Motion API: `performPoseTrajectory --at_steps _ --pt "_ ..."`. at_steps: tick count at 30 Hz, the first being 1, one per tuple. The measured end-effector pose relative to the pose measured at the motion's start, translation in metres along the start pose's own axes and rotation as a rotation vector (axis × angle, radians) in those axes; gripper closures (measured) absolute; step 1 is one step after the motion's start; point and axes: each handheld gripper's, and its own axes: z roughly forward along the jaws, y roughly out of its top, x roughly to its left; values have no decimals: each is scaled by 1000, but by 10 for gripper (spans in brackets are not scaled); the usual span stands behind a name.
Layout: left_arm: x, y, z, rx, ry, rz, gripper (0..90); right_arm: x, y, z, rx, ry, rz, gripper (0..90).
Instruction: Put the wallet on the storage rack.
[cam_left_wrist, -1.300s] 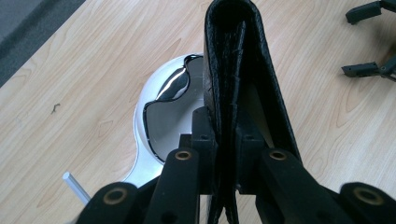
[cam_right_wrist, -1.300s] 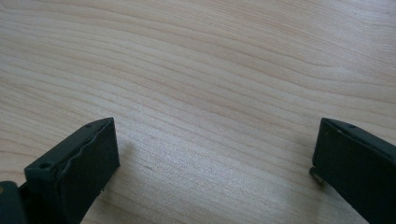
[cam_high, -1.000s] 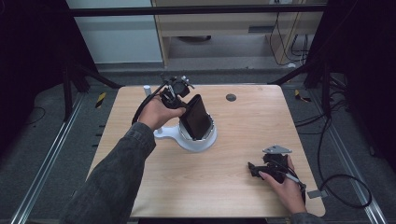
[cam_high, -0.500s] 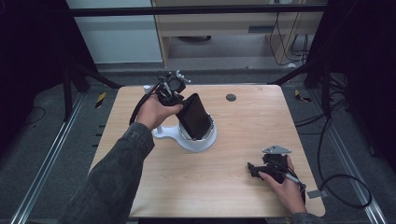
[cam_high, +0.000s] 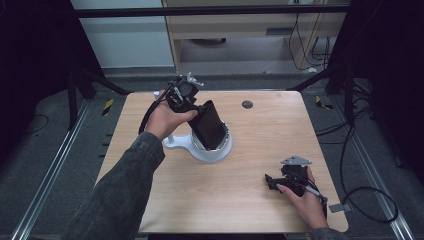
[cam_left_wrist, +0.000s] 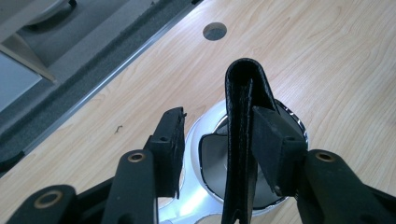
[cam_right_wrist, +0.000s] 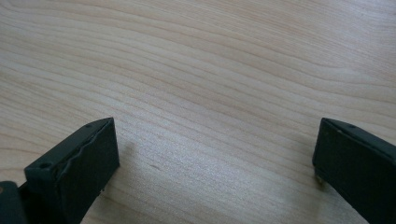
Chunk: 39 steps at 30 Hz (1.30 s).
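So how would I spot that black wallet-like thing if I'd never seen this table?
Start at the wooden table and find the white round stand left of its middle. The black leather case stands tilted in the stand's shiny bowl, between the jaws of the left hand-held gripper, which have just been opening. It is the flat, dark, stitched-edge thing among pale surfaces.

Jaws: parted, just been opening.
Black leather wallet (cam_left_wrist: 240, 140): upright, against right pad (cam_left_wrist: 271, 144), clear of left.
White round dish (cam_left_wrist: 205, 186): beneath, on wooden table (cam_left_wrist: 327, 56).
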Motion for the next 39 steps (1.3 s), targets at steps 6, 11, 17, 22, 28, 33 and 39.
performPoseTrajectory --at_steps 6,11,17,22,28,33,39 --pt "0 0 -8 -36 -1 2 521 0 0 0 -2 1 -1 6" --pt "-1 0 -17 -71 4 8 472 0 0 0 -2 1 -1 6" --pt "-11 -3 -35 -108 3 41 335 0 0 0 -1 1 0 6" --pt "-25 -9 -44 -128 -30 49 168 1 0 0 1 1 -3 6" --pt "-40 -22 -48 -140 -44 58 87 1 1 0 0 3 -1 6" --pt "-47 -40 -46 -142 -56 39 69 1 1 0 2 6 1 6" --pt "-59 -67 -50 -169 -49 20 62 2 0 0 1 9 0 6"
